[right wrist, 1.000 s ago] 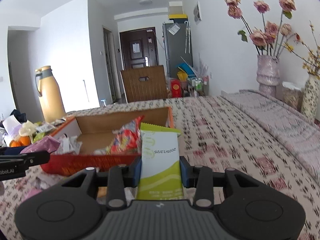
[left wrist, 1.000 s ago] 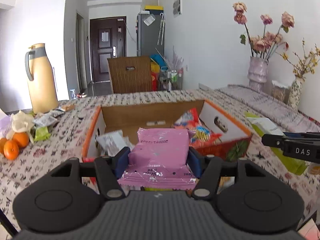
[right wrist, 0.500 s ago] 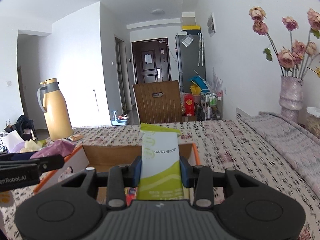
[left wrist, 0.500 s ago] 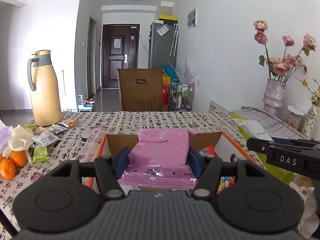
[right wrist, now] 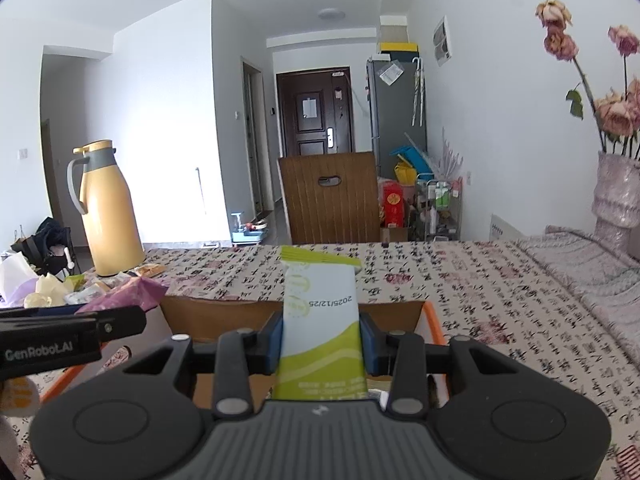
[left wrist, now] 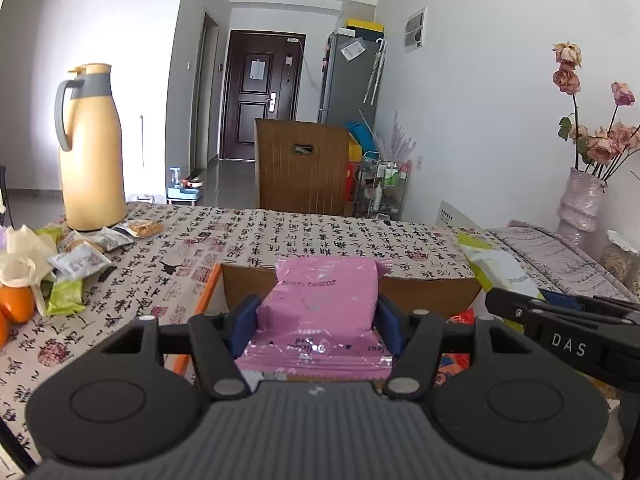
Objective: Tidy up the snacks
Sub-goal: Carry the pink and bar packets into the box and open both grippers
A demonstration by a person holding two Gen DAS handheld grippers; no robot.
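I have my left hand-held gripper [left wrist: 316, 320] clamped on a pink snack packet [left wrist: 324, 304] and my right hand-held gripper [right wrist: 322, 344] clamped on a green-and-white snack packet [right wrist: 320, 320], both hanging over the near side of the cardboard box [left wrist: 432, 294]. Some snacks already lie in the box, so part of the job looks done. These two remain to be dropped in, and loose packets [left wrist: 80, 260] left of the box, by the yellow flask [left wrist: 92, 148], are still on the bench [left wrist: 320, 236].

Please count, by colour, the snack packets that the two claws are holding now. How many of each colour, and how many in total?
Pink packet: 1
Green and white packet: 1
Total: 2
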